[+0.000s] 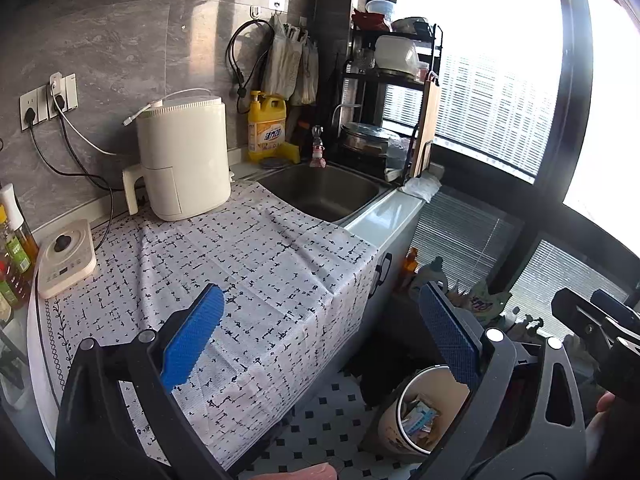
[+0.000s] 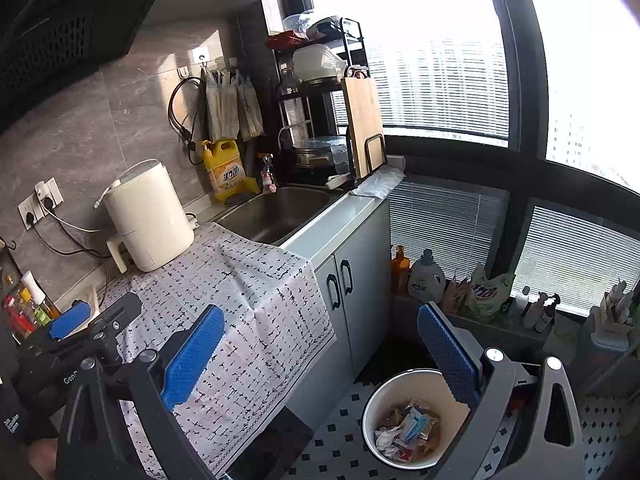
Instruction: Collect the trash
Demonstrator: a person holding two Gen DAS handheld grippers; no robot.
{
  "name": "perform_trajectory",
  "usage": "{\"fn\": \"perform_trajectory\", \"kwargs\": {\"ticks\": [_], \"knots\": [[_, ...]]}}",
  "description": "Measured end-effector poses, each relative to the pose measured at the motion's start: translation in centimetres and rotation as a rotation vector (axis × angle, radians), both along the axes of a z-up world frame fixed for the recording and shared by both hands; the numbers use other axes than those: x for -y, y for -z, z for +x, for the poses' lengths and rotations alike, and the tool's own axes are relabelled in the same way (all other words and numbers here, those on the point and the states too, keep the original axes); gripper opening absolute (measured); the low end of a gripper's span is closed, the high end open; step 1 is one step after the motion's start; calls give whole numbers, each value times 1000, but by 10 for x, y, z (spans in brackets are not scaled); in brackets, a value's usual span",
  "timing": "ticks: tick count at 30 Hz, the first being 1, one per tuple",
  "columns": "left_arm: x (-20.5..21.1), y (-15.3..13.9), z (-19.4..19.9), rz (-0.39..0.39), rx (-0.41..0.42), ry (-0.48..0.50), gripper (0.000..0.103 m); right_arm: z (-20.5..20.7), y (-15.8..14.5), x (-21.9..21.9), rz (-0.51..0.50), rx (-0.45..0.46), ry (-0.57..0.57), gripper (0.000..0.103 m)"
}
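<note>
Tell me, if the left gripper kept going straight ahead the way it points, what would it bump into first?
Probably the patterned cloth covering the counter. The left gripper is open and empty, aimed across the cloth's front edge; beyond that lies the sink. Depth is hard to judge through the fisheye, so it might skim past the hanging edge instead.

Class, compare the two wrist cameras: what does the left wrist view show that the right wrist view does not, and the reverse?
Only the left wrist view shows the small white appliance with a black knob on the counter's left.

Only the right wrist view shows the white detergent jug on the floor ledge, the cabinet door handles and the range hood.

Both show the waste bin holding wrappers, the air fryer, the sink, the patterned cloth, and open, empty tongs.
</note>
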State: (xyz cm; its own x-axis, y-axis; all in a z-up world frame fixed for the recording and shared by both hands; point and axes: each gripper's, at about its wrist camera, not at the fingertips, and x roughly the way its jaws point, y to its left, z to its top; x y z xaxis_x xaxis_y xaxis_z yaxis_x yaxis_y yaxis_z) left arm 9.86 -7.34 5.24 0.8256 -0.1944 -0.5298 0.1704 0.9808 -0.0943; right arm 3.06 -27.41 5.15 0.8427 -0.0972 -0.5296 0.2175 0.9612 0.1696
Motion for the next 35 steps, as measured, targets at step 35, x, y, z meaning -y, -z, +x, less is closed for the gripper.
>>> {"fn": "perform_trajectory", "kwargs": {"ticks": [35], "knots": [[21, 7, -5, 29, -45, -50, 97, -3, 11, 26, 30, -42, -40, 95]]}}
